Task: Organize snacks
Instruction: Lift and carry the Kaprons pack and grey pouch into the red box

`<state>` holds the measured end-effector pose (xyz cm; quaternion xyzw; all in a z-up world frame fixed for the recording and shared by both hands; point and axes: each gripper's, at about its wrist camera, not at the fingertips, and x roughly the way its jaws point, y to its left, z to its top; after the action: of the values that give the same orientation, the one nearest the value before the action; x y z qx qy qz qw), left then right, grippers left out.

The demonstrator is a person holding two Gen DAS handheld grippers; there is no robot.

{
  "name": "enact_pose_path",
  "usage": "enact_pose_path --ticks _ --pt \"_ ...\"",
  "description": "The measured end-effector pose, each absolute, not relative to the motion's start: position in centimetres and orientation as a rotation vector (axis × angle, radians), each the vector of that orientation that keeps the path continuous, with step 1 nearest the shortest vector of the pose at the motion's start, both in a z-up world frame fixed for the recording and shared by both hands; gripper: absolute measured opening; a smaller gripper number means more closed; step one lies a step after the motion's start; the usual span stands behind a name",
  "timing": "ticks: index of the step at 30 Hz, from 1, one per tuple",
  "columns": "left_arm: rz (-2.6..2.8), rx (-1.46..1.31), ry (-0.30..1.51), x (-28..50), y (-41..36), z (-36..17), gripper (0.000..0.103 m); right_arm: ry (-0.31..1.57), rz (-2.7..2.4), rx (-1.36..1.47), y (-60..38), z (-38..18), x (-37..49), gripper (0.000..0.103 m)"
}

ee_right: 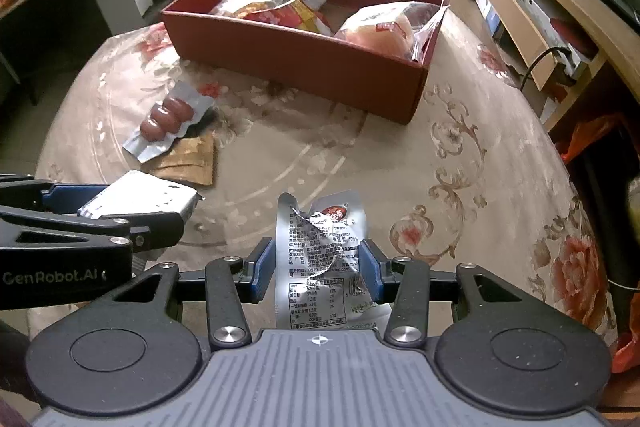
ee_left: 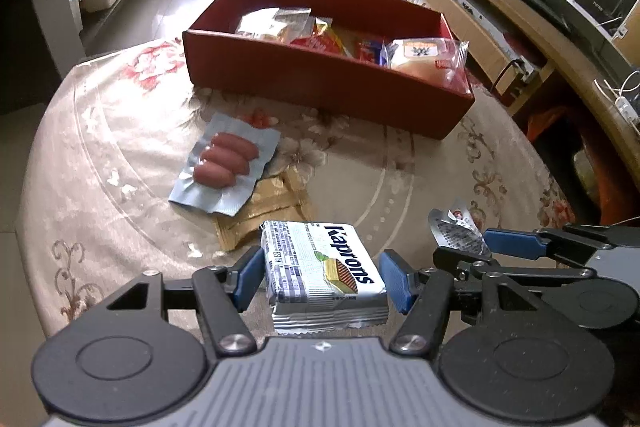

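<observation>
Only the left view shows the wafer pack's (ee_left: pixel 324 263) "Kaprons" lettering, long axis near-far, between the spread left hand-held gripper (ee_left: pixel 322 277). Right hand-held gripper (ee_right: pixel 318 269) pinches a crumpled pouch (ee_right: pixel 320 259) above the worktop (ee_right: pixel 460 155), pouch pointing far.

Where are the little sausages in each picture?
Left wrist view: the sausage pack lies left of centre on the tablecloth, nearer than the red box, partly over a brown packet.
Right wrist view: the sausage pack lies at the left, again nearer than the red box.
Shared landmark: the red box of snacks, behind the pack in both views.
</observation>
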<state>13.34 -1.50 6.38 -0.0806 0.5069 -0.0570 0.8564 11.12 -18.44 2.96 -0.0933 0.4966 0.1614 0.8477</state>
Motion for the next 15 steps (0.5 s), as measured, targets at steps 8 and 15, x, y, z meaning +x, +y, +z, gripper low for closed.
enact_pose_path --ticks 8,15 --pt "-0.121 -0.176 1.036 13.7 -1.2 7.2 0.065 1.035 0.335 -0.174 -18.5 3.5 11.5 0.054" --pt "-0.123 -0.182 1.017 14.0 -1.0 7.8 0.065 1.021 0.338 -0.161 -18.2 4.0 11.7 0.054"
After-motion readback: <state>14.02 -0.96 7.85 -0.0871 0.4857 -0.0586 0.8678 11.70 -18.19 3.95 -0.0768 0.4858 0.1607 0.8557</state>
